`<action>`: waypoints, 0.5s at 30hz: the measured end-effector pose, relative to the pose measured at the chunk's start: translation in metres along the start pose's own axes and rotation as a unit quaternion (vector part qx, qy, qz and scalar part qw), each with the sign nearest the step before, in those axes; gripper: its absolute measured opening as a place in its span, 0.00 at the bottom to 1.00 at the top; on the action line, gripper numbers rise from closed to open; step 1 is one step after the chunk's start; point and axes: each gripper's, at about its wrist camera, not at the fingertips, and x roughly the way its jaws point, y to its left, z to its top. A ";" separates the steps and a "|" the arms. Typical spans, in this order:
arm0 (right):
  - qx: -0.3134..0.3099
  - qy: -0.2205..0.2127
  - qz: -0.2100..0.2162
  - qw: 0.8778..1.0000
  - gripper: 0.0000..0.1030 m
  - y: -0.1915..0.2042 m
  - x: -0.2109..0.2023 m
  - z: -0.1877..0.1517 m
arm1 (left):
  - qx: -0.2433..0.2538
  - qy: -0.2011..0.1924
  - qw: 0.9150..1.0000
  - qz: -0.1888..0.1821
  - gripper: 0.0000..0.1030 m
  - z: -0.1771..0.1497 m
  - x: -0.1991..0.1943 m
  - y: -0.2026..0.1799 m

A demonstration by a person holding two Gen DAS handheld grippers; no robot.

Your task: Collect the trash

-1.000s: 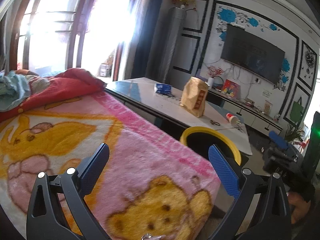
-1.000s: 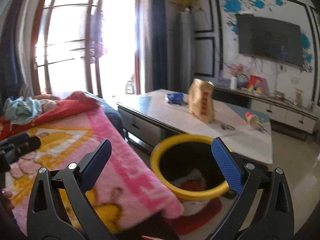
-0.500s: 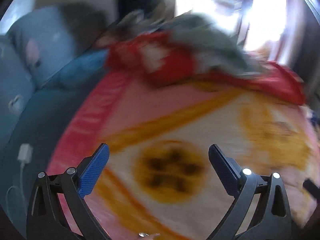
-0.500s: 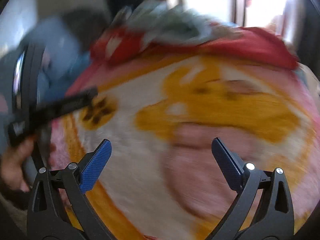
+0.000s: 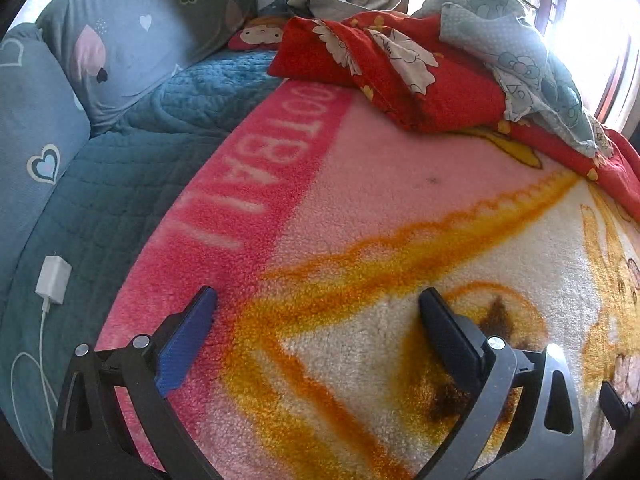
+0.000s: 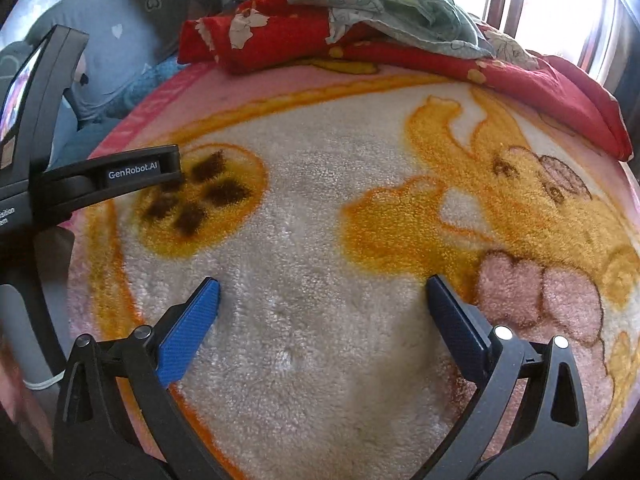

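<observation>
Both views look down on a pink, white and orange fleece blanket (image 5: pixel 360 208) with a cartoon bear print (image 6: pixel 500 200). My left gripper (image 5: pixel 316 304) stands open just above the blanket with nothing between its blue pads. Over the white middle of the blanket my right gripper (image 6: pixel 322 292) is open and empty too. The left gripper's body (image 6: pixel 108 178), marked GenRobot.AI, shows at the left of the right wrist view. No piece of trash and no bin shows in either view.
A crumpled red quilt (image 5: pixel 400 64) and a grey-green printed cloth (image 5: pixel 516 56) lie at the blanket's far end. A blue quilted cover (image 5: pixel 104 192), heart-print cushions (image 5: pixel 132 36) and a white charger with cable (image 5: pixel 54 280) are at the left. A bright window (image 6: pixel 560 8) lies behind.
Both grippers have swung left, away from the yellow bin and the low table, and now point down at the blanket. Both stayed open and empty.
</observation>
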 end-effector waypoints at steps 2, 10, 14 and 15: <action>0.000 0.000 0.000 1.000 0.91 0.001 0.002 0.000 | 0.000 0.000 1.000 0.000 0.95 0.000 0.000 0.000; 0.000 -0.001 -0.001 1.000 0.91 0.003 0.002 -0.003 | 0.000 0.000 1.000 -0.001 0.95 0.001 0.002 0.000; 0.000 -0.001 0.000 1.000 0.91 0.003 0.003 -0.003 | 0.000 0.000 1.000 -0.001 0.95 0.002 0.002 0.001; 0.000 -0.001 -0.001 1.000 0.91 0.003 0.003 -0.003 | 0.000 0.000 1.000 -0.001 0.95 0.002 0.002 0.000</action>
